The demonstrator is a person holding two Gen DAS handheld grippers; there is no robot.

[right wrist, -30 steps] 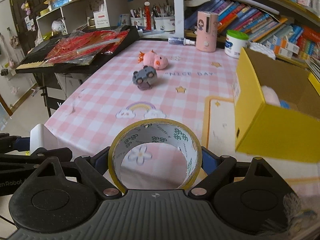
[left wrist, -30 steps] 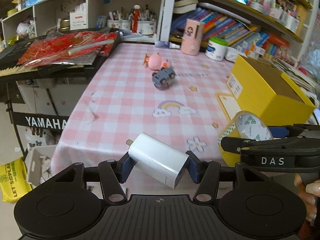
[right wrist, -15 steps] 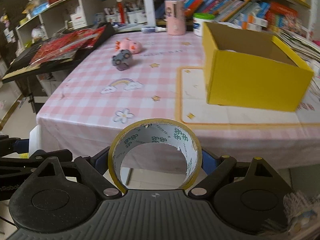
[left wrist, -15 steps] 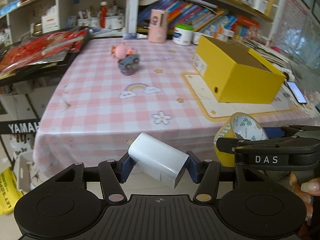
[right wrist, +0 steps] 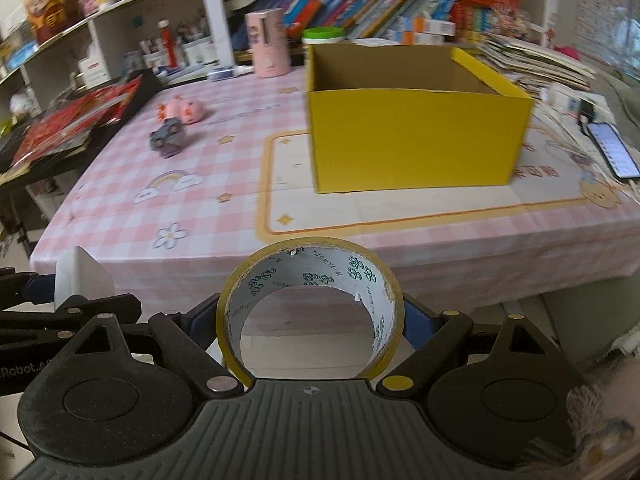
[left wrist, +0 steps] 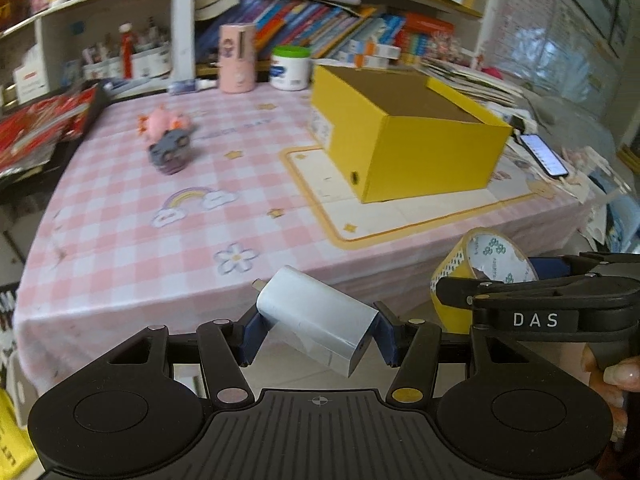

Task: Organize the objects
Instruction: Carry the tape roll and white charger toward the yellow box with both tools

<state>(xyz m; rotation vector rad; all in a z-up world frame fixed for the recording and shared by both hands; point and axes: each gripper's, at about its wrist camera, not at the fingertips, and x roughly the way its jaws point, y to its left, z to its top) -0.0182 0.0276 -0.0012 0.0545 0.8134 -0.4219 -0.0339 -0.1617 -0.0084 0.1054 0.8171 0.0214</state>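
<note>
My left gripper [left wrist: 318, 334] is shut on a white charger block [left wrist: 316, 322], held off the table's near edge. My right gripper [right wrist: 310, 320] is shut on a yellow roll of tape [right wrist: 310, 310], which also shows in the left wrist view [left wrist: 480, 276]. The charger shows at the left in the right wrist view [right wrist: 82, 280]. An open yellow box [right wrist: 416, 120] stands on a mat on the pink checked table [right wrist: 224, 168]; it also shows in the left wrist view [left wrist: 404, 140]. A pink pig toy [right wrist: 184, 108] and a grey toy car [right wrist: 168, 140] lie at the table's far left.
A phone [right wrist: 612, 156] lies at the table's right edge. A pink cup [right wrist: 268, 42] and a white jar [right wrist: 322, 36] stand at the back. Bookshelves rise behind. A keyboard with red packets [right wrist: 76, 120] is on the left.
Both grippers have drawn back from the table and swung right with their loads. The yellow box now sits more central and the whole table edge shows.
</note>
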